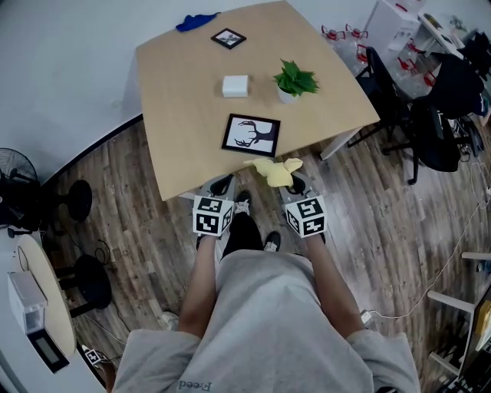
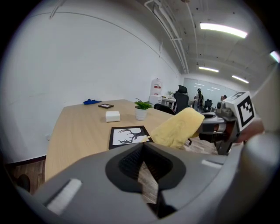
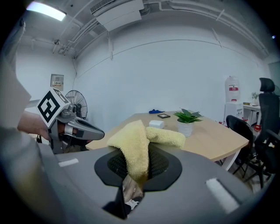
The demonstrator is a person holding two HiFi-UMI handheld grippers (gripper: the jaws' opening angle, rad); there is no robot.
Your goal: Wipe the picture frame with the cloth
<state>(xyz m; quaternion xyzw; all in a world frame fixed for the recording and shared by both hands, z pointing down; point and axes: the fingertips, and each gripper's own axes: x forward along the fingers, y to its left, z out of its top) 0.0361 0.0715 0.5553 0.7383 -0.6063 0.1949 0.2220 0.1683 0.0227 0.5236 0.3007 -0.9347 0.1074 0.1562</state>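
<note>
Head view: a person stands at the near edge of a light wooden worktop (image 1: 184, 115) with a gripper in each hand, both held low just in front of that edge. The right gripper (image 1: 294, 183) is clamped on a yellow cloth (image 1: 278, 170), which bunches up over the worktop's near edge just beside the near right corner of the picture frame (image 1: 252, 135). Whether cloth and frame touch cannot be told.

The frame, black-bordered with an antlered deer's head in silhouette, lies flat close to the middle of the near edge. The left gripper (image 1: 221, 184) hovers off the same edge, to the frame's near left, apart from it.

Right gripper view: the cloth (image 3: 135, 146) is pinched between the jaws and folds over the top of them in two thick lobes.

Left gripper view: the jaws are drawn together with nothing between them, only floor showing behind. Beyond them lie the frame (image 2: 128, 136) and the cloth (image 2: 177, 127).

Farther back on the worktop stand a white box (image 1: 235, 85) and a small potted plant (image 1: 294, 80) (side by side, near the middle). A smaller black frame (image 1: 229, 38) lies toward the far edge, and a blue object (image 1: 197, 21) sits at the far left corner.
</note>
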